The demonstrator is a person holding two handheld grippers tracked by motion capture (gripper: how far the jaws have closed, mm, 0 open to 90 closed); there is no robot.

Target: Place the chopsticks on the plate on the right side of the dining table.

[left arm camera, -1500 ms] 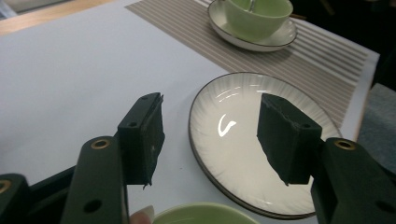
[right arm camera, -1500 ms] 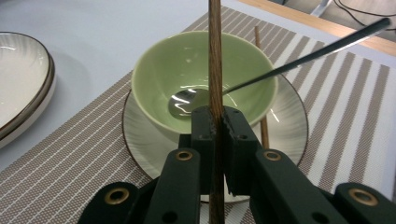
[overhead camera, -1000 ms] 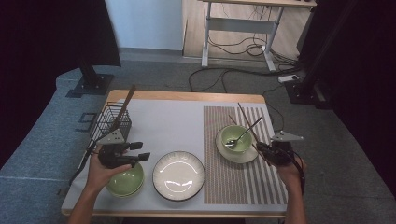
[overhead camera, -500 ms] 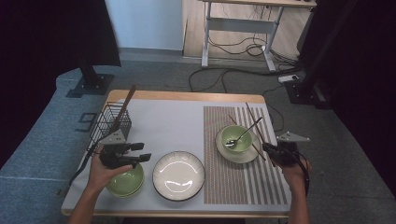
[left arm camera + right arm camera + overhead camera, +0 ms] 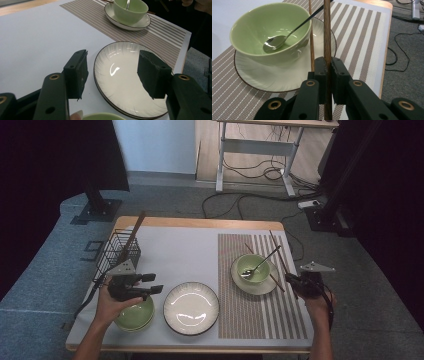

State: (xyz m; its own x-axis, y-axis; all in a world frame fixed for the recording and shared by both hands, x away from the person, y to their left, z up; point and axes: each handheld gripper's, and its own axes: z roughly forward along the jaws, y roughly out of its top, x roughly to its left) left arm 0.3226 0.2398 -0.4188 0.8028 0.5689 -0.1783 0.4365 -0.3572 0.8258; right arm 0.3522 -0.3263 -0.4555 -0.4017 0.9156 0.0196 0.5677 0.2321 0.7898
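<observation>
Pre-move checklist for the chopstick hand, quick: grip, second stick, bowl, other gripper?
1. Right gripper shut on chopstick: ok.
2. Second chopstick in the grip: not ok, it lies beside the jaws, against the saucer.
3. Bowl upright on saucer, spoon inside: ok.
4. Left gripper open, nothing between its jaws, above plate: ok.
5. Chopstick's far tip free of the bowl: cannot tell.

A black wire basket (image 5: 116, 254) stands far left, a white plate (image 5: 191, 308) near centre on the table (image 5: 190, 245).
</observation>
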